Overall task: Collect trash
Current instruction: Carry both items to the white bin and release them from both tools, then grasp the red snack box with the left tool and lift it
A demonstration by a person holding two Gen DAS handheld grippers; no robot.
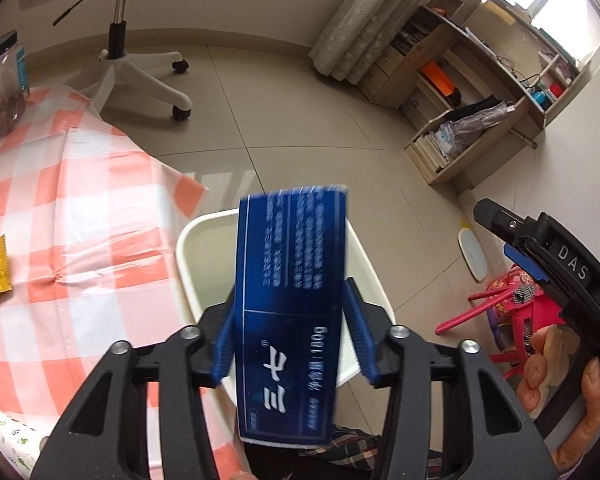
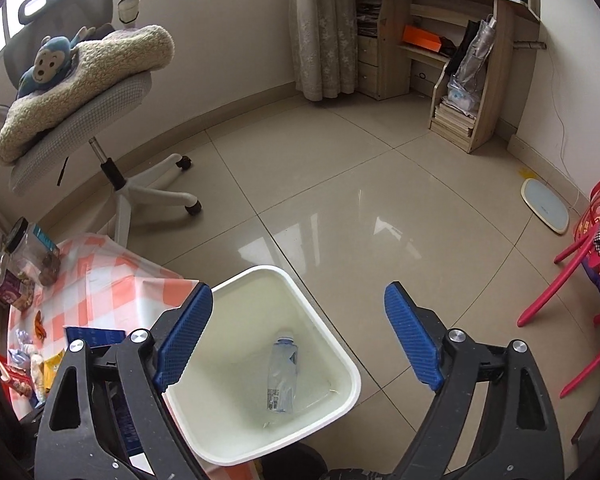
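The left gripper (image 1: 294, 344) points down over the bin (image 1: 188, 256), jaws pinching a blue box (image 1: 292, 300) above it, while the right gripper (image 2: 298, 340) hovers above the bin, jaws spread.

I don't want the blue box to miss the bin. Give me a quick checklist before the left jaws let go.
1. Blue box between the left gripper jaws: ok.
2. White bin below the box: ok.
3. Bin has room, only a plastic bottle inside: ok.
4. Right gripper jaws open, holding nothing: ok.
5. Right gripper clear of the drop path: cannot tell.
6. Box centred over the opening: cannot tell.
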